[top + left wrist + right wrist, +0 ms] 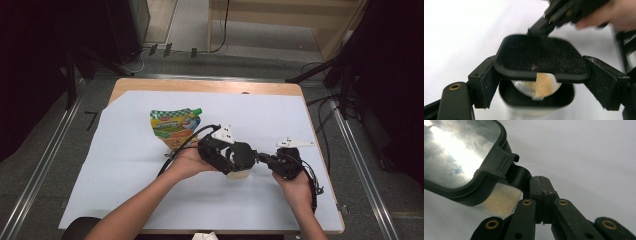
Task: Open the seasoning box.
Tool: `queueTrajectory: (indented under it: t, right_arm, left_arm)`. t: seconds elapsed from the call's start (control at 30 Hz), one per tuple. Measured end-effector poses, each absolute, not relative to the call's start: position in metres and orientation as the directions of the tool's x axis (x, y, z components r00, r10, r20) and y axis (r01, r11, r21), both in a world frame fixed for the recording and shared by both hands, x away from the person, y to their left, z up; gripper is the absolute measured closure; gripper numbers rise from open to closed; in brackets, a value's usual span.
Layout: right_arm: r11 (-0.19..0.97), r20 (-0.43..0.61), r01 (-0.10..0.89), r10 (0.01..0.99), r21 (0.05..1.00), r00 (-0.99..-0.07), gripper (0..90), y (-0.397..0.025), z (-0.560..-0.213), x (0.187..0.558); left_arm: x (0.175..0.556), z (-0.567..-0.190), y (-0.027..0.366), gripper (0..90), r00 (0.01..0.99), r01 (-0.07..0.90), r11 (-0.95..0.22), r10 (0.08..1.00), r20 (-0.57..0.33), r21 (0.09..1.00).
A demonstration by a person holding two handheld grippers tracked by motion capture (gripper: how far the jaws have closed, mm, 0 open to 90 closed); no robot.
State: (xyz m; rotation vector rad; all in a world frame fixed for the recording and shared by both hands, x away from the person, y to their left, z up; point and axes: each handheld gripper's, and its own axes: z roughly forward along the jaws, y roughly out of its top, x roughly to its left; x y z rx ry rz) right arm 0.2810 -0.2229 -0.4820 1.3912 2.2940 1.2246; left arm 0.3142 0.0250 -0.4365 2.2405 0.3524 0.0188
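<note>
A lidded container of tan granules is held between two hand-held grippers near the table's front edge.

Nearest the person, the container (239, 172) is seen resting on the white sheet (125, 165), right of centre. The left gripper (537, 85) is clenched on the container's body, a padded jaw pressed against each side, and the flip lid (541, 56) is raised above the opening, where tan granules (542, 86) are visible through a cut in the seal. The right gripper (541, 186) is clamped shut on the lid's tab (520, 176), its jaws meeting with no gap. Farther back, well apart from the grippers' jaws, a green-topped refill pouch (175, 127) is laid flat on the sheet.
</note>
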Motion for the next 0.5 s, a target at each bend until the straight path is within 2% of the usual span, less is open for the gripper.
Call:
queueTrajectory:
  t: [0.03,0.07,0.1,0.23,0.4,0.5]
  right_arm:
    - [0.221,0.236,0.645,0.806,0.731,-0.543,90.0,-0.223,-0.482,0.281]
    - [0.222,0.231,0.645,0.809,0.731,-0.541,90.0,-0.222,-0.482,0.28]
    - [0.229,0.228,0.645,0.807,0.729,-0.544,90.0,-0.222,-0.482,0.28]
    - [0.231,0.228,0.641,0.803,0.732,-0.55,90.0,-0.221,-0.481,0.278]
    - [0.227,0.235,0.643,0.801,0.731,-0.55,90.0,-0.221,-0.482,0.278]
    - [0.226,0.236,0.644,0.802,0.731,-0.549,90.0,-0.221,-0.482,0.278]
  left_arm:
    - [0.315,-0.434,0.026,19.8,0.964,0.247,-0.604,0.235,-0.127,0.758]
    - [0.317,-0.433,0.029,44.1,0.957,0.287,-0.555,0.192,-0.216,0.781]
    - [0.317,-0.43,0.03,54.6,0.95,0.308,-0.531,0.209,-0.23,0.789]
    - [0.314,-0.425,0.026,51.2,0.962,0.264,-0.571,0.211,-0.172,0.777]
    - [0.307,-0.421,0.019,57.8,0.972,0.229,-0.62,0.19,-0.139,0.75]
    - [0.309,-0.418,0.017,59.8,0.97,0.242,-0.63,0.183,-0.161,0.738]
